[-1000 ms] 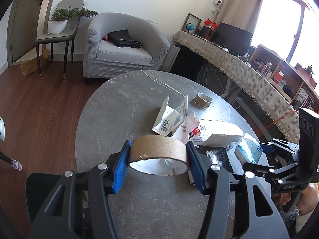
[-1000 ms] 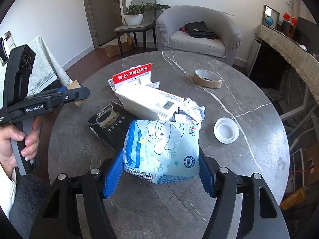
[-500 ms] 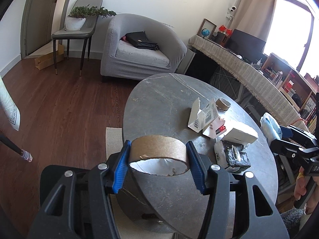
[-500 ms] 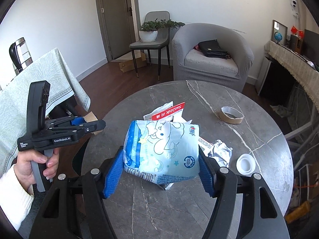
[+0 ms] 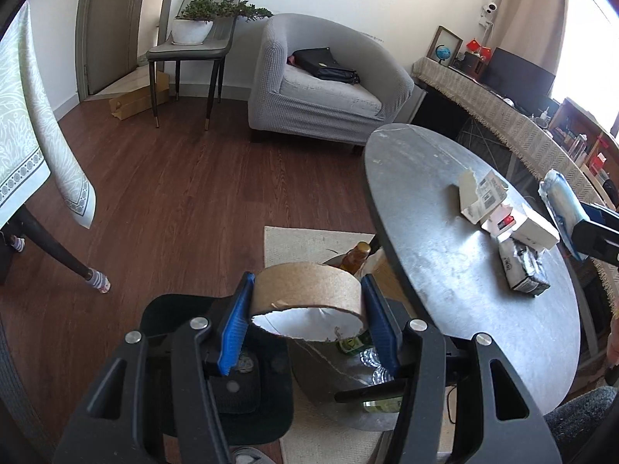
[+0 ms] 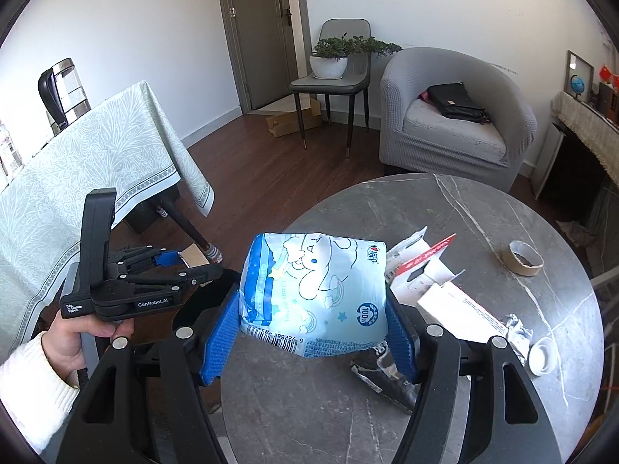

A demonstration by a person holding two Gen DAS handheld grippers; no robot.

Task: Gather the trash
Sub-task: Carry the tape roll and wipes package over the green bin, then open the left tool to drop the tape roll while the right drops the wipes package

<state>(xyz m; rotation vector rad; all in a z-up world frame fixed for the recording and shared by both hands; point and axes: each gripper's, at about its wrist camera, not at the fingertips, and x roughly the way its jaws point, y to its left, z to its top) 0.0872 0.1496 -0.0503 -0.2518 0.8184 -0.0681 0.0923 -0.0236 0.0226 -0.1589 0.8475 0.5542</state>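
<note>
**Trash collection: two items in hand, the rest on the desk**

In hand, left: cardboard tape roll core (image 5: 307,288), clamped across its width between the blue pads of the left hand-held gripper (image 5: 307,319); jaws stand about half open, held apart by the ring. Carried off the desk edge, above what looks like a container on the floor holding a brown-capped bottle (image 5: 354,259) and other bottles; whether this is the bin cannot be told for sure.

In hand, right: blue-and-white tissue pack (image 6: 315,294) with a cartoon print, pressed between the pads of the right hand-held gripper (image 6: 309,332), jaws likewise part open around it. It hangs above the near side of the round grey desk (image 6: 503,216), not yet past the rim.

Left on the desk:
- a second, smaller tape roll core (image 6: 524,257), far side, well apart from the rest
- torn white packaging with a red card (image 6: 423,261), beside a white box (image 6: 462,309)
- black wrapper (image 6: 390,381), partly under the right gripper
- crumpled paper (image 6: 516,332) and, just beside it, a white round lid (image 6: 541,355)

Judgement: early to middle stage; two pieces lifted and neither yet dropped, about six pieces to go
</note>
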